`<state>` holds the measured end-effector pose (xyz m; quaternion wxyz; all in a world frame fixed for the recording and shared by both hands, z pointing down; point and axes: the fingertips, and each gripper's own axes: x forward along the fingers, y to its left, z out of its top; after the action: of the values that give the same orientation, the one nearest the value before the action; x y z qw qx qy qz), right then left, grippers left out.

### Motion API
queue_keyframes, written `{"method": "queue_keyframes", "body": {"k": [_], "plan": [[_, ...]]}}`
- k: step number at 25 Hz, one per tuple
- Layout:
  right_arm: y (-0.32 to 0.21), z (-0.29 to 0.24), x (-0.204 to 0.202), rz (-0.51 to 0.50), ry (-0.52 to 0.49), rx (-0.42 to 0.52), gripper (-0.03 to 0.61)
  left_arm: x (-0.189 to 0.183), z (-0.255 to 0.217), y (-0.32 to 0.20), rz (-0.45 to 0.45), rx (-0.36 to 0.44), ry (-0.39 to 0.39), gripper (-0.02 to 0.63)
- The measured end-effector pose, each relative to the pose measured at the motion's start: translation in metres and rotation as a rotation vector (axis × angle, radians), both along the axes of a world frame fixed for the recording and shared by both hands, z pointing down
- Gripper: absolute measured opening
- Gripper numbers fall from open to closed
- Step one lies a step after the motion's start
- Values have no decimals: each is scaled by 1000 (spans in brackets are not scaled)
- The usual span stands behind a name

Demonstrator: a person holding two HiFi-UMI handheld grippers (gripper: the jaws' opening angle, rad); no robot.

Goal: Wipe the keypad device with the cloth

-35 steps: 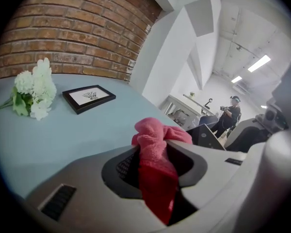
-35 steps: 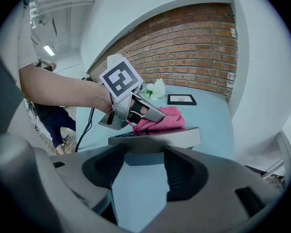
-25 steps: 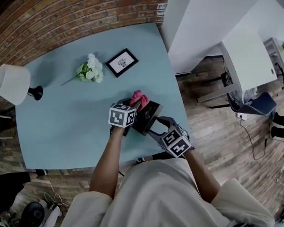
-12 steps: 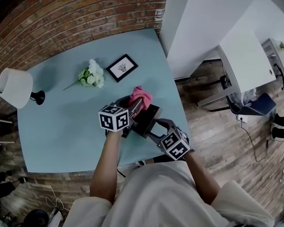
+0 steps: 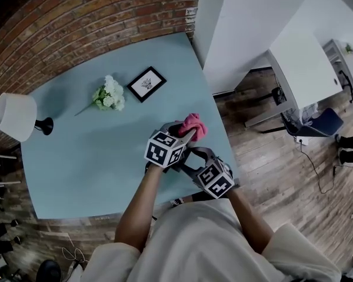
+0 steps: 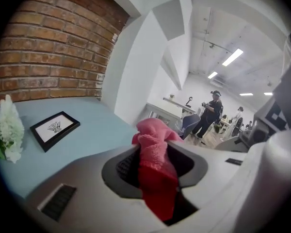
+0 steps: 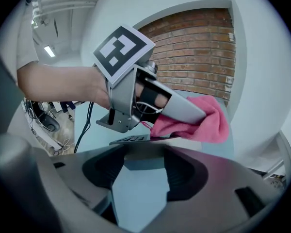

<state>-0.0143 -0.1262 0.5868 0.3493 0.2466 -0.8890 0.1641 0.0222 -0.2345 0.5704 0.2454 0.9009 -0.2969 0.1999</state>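
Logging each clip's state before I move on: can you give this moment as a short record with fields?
left gripper: jaws shut on the pink cloth
right gripper: jaws shut on the near edge of the keypad device
contact: pink cloth appears to touch the keypad device's top, at its far end
surface: blue table
also on table: flowers, framed picture, lamp
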Motion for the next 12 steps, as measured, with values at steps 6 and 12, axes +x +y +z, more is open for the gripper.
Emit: {"method": "queue_keyframes", "body": {"k": [6,12], "plan": [[-1,1,0,1,-11,4,282,-10,16,-11,-64,-68,42,170],[-1,4,0,-25,-1,15,282,-27,36,-21,-114,-110,0,170]]}}
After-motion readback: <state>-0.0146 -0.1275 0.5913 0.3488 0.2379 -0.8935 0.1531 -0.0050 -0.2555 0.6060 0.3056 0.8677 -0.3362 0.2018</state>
